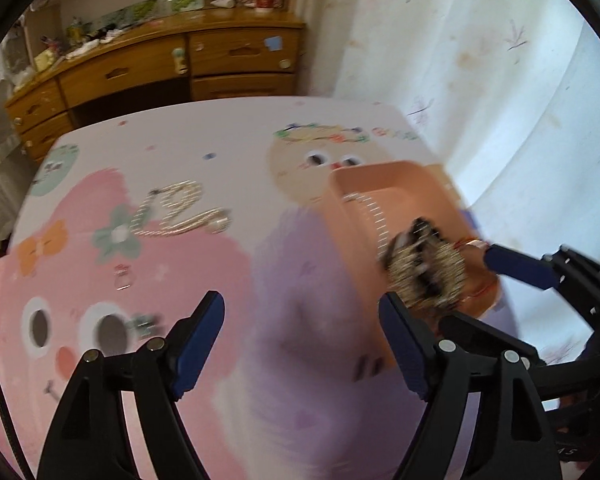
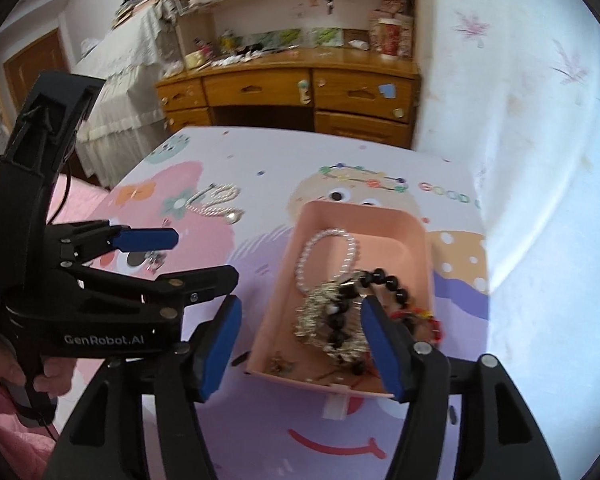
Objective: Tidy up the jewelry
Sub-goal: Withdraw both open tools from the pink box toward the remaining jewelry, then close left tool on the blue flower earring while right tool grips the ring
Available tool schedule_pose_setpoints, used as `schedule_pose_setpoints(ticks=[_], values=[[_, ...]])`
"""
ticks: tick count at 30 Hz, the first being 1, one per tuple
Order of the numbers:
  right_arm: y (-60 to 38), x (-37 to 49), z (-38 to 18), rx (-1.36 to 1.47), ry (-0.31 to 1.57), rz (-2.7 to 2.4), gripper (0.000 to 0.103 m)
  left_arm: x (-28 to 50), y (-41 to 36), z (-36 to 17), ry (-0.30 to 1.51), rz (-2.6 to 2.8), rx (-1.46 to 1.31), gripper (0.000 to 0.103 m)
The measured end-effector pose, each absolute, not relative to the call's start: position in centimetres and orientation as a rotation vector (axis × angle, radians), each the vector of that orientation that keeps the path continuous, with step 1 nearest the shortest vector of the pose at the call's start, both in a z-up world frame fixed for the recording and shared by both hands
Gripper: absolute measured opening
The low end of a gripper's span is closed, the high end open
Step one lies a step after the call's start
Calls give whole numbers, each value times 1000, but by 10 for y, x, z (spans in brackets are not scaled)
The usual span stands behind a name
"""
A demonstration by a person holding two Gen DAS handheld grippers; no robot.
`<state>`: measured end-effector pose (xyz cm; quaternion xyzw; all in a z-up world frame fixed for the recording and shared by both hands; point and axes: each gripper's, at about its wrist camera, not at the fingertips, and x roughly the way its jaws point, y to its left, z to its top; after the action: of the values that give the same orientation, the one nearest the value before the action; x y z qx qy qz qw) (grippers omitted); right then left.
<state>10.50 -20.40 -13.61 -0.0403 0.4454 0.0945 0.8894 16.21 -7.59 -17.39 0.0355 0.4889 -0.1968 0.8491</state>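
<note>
The table (image 2: 260, 152) wore a pastel cartoon cover. On it sat a peach tray (image 2: 416, 248), a pearl necklace (image 2: 218, 204) off to its left, a multicoloured bead bracelet (image 2: 362, 178) beyond, and small silver pieces (image 1: 122, 276) nearer.

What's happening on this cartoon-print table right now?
A person with two handheld grippers is sorting jewelry into a peach plastic tray. The tray already holds a clear bead bracelet, a black bead bracelet and a silvery chain pile. Both the right gripper and left gripper are open and empty. A pearl necklace remains on the table.
</note>
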Motion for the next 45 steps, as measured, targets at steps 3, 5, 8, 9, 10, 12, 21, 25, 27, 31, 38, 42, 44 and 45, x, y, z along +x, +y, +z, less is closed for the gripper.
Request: schedule_pose_setpoints(ticks=[3, 5, 8, 9, 10, 12, 21, 25, 27, 31, 38, 42, 44, 45], values=[[-184, 106, -145, -124, 948, 244, 65, 163, -58, -178, 1055, -349, 143, 84], [-170, 106, -150, -140, 959, 280, 65, 164, -45, -181, 1080, -332, 176, 84], [-147, 106, -159, -167, 977, 326, 65, 167, -23, -185, 1122, -308, 210, 85], [-139, 106, -161, -172, 982, 341, 65, 168, -19, -186, 1133, -306, 216, 85], [-133, 105, -164, -174, 986, 354, 65, 170, -10, -187, 1146, -308, 226, 85], [-117, 105, -170, -181, 991, 373, 65, 173, 1, -189, 1163, -331, 235, 85], [-58, 109, -194, -330, 960, 411, 65, 192, 24, -189, 1142, -488, 373, 84], [-44, 118, -205, -320, 958, 395, 65, 204, 30, -191, 1099, -617, 481, 84], [-40, 126, -210, -289, 967, 365, 65, 209, 30, -194, 1076, -683, 533, 83], [-28, 135, -214, -257, 952, 311, 62, 218, 28, -200, 1031, -835, 627, 70], [-5, 150, -226, -262, 950, 250, 43, 224, 26, -212, 990, -1050, 717, 58], [1, 153, -229, -277, 948, 221, 35, 220, 25, -216, 947, -1111, 751, 56], [3, 154, -229, -276, 950, 205, 31, 221, 25, -218, 940, -1132, 743, 56], [3, 153, -229, -272, 946, 205, 28, 222, 25, -220, 944, -1138, 738, 56]])
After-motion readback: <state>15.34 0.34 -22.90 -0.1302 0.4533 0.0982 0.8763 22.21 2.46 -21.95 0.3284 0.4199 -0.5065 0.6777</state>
